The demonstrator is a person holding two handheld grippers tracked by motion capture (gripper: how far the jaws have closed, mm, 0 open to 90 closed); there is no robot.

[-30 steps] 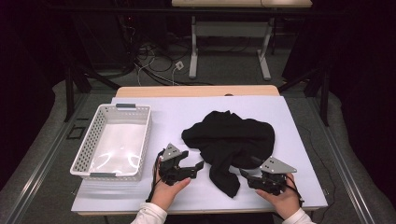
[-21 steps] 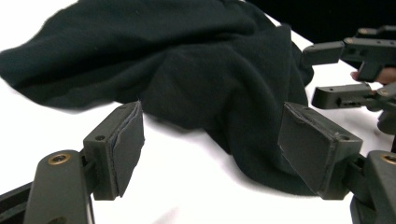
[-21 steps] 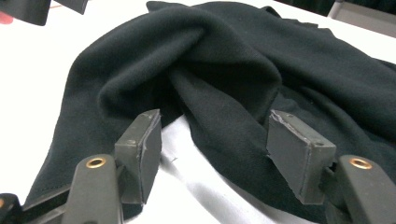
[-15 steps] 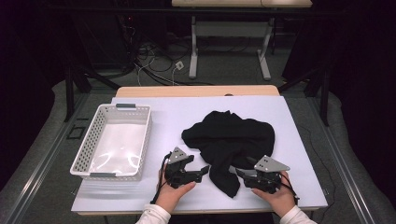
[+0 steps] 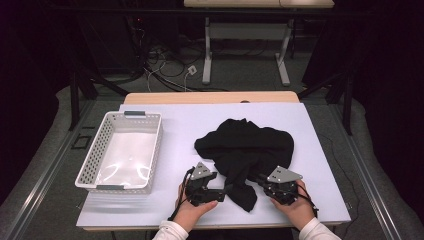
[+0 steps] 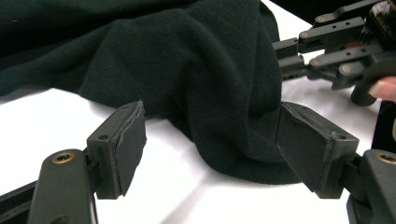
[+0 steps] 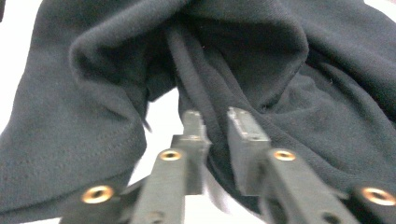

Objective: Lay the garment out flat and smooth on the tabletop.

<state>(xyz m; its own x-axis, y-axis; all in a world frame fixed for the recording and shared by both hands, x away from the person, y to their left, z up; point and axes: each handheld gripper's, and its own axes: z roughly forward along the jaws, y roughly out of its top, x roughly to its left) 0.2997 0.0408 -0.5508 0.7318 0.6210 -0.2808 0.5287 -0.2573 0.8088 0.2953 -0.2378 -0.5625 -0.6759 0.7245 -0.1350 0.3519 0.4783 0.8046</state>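
We are gripping the black garment [image 5: 245,150] — right gripper [image 7: 215,122] pinching a fold, left gripper [image 6: 210,140] gaping around its near flap — closing comes next.

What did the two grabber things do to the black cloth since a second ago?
Both grippers slid inward toward the hanging end of the black cloth. The left gripper now has its fingers wide open on either side of that end, nothing pinched yet. The right gripper has a fold between its nearly closed fingers; whether it grips is unclear. The cloth pile and the white basket stayed put.
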